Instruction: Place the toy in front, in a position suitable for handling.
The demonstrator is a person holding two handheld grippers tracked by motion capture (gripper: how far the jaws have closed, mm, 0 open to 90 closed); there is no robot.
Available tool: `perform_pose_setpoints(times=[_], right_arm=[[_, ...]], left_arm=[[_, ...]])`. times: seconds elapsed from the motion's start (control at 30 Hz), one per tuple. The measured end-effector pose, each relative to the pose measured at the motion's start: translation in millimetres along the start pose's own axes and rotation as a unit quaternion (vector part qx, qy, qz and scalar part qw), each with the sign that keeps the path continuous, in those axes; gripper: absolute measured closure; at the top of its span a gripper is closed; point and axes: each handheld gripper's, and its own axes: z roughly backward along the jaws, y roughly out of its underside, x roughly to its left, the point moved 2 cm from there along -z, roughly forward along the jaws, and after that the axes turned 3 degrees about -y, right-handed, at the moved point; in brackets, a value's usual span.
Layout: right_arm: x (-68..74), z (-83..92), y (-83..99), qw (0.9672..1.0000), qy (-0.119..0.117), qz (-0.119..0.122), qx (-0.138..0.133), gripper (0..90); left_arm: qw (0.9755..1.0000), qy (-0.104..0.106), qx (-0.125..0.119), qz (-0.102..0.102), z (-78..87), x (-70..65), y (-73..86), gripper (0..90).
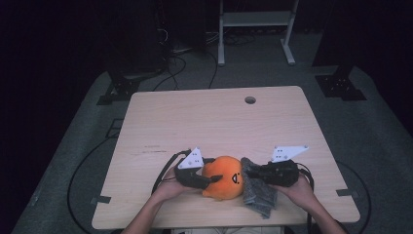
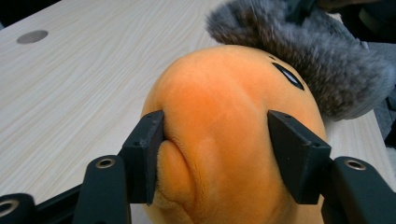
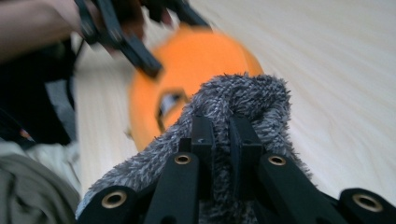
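Left gripper view: left gripper point(image 2: 215, 154) has both pads pressed into the orange plush toy point(image 2: 229, 135), one on each flank, fabric bulging at the left pad. Clamped on the toy.

Right gripper view: right gripper point(image 3: 222, 140) has its jaws nearly together, pinching a fold of the grey fuzzy cloth point(image 3: 238, 100). The cloth humps up over the jaw tips and blocks most of the sight line to the toy point(image 3: 187, 70) behind it. The frame is motion-blurred, but the left gripper point(image 3: 140, 51) is visible at about 11 o'clock, on the far side of the toy.

High view: the toy point(image 1: 225, 177) sits near the front edge of the wooden table point(image 1: 214, 122), at about 6 o'clock of the tabletop, face towards the camera. Left gripper point(image 1: 209, 180) is at its 9 o'clock, right gripper point(image 1: 251, 171) at its 3 o'clock. The cloth point(image 1: 258, 195) touches the toy's right side and drapes down to about 5 o'clock of it, reaching close to the table edge.

Around them: round cable hole point(image 1: 250, 100) at 12 o'clock near the far edge, well apart from the work. White frame stand point(image 1: 255, 29) on the floor beyond the table. Cables point(image 1: 180, 63) trail on the grey floor at 11 o'clock. Black stand feet point(image 1: 119, 87) sit at the far left corner and another point(image 1: 341, 85) at the far right.
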Motion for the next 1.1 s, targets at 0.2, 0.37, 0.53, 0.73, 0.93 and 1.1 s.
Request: perform_pose_setpoints(times=[0.2,0.37,0.53,0.73,0.93,1.1], right_arm=[[-2.6,-15.0,-15.7,0.9999,-0.006,0.009,0.002,81.7],[-12.0,-11.5,0.0,0.9998,0.001,-0.019,0.002,81.7],[-18.0,-0.1,19.4,0.9989,0.008,-0.040,0.024,81.7],[-0.6,1.8,-7.1,0.9996,-0.024,-0.013,-0.002,81.6],[8.6,-22.0,-38.7,0.9994,-0.023,0.017,0.017,81.7],[0.9,-25.7,-31.7,0.9996,-0.019,0.003,0.020,81.8]], left_arm=[[1.0000,0.006,0.000,-0.003,2.4,-0.1,2.4,41.8],[0.9998,0.015,-0.008,0.006,4.5,3.0,5.8,41.7],[0.9999,0.011,-0.008,0.003,3.9,1.9,4.0,41.5],[0.9996,0.007,-0.014,-0.022,0.2,-5.0,-2.1,41.4],[0.9980,0.008,-0.013,-0.061,-1.9,-13.7,-8.2,41.0],[0.9989,0.009,-0.020,-0.041,-0.5,-10.7,-4.1,40.9]])
